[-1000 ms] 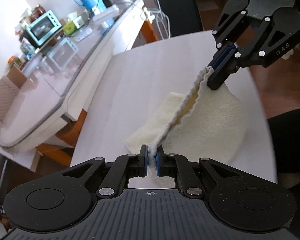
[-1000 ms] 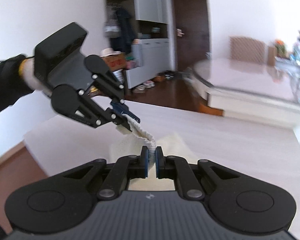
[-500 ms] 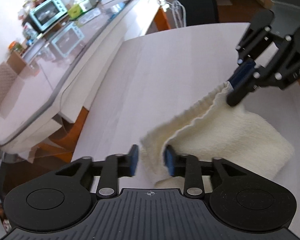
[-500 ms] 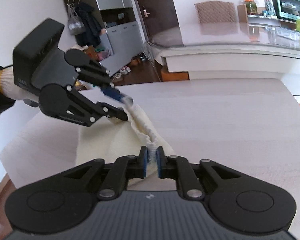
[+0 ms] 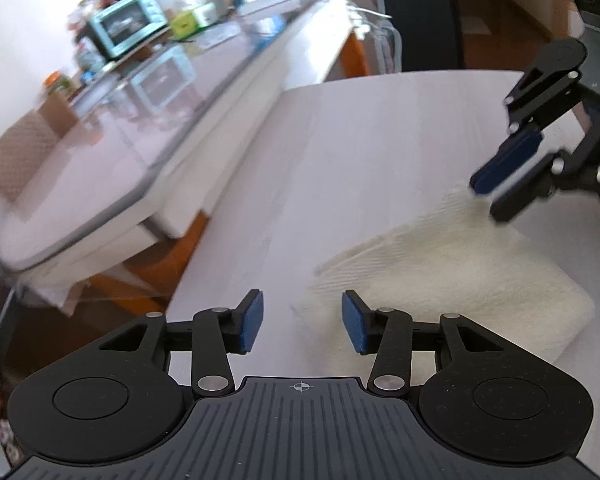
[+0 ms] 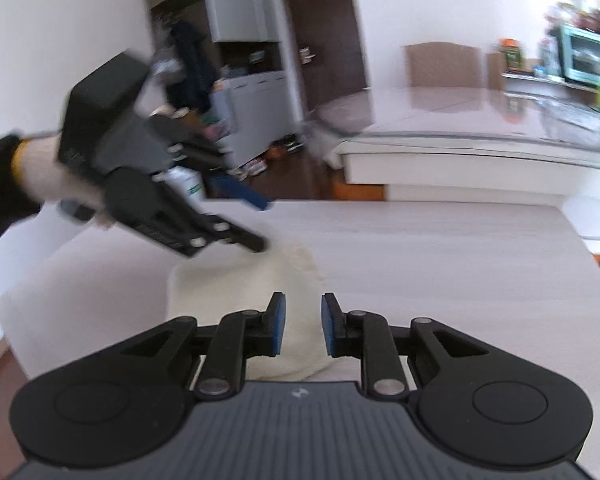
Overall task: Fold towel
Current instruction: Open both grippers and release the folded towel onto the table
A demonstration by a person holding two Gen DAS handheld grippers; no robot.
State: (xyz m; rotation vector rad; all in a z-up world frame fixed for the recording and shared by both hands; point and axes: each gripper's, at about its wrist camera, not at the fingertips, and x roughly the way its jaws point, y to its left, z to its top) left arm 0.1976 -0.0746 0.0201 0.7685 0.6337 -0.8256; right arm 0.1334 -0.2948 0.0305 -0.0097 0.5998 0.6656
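White table [image 5: 380, 128] carries the cream towel [image 5: 460, 264], lying flat and doubled, a fold apparently just laid down. Left gripper [image 5: 302, 326] at the towel's near corner, jaws opening wide, nothing pinched. Right gripper [image 6: 302, 326] over the towel's opposite corner, jaws opening, narrower gap, holding nothing.

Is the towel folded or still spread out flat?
Folded: the towel lies doubled on the table, with neither opening gripper gripping it.

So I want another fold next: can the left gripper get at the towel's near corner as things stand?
Probably yes. The left gripper is opening with nothing between its pads, the towel lies flat just ahead, and the table around it shows nothing in the way.
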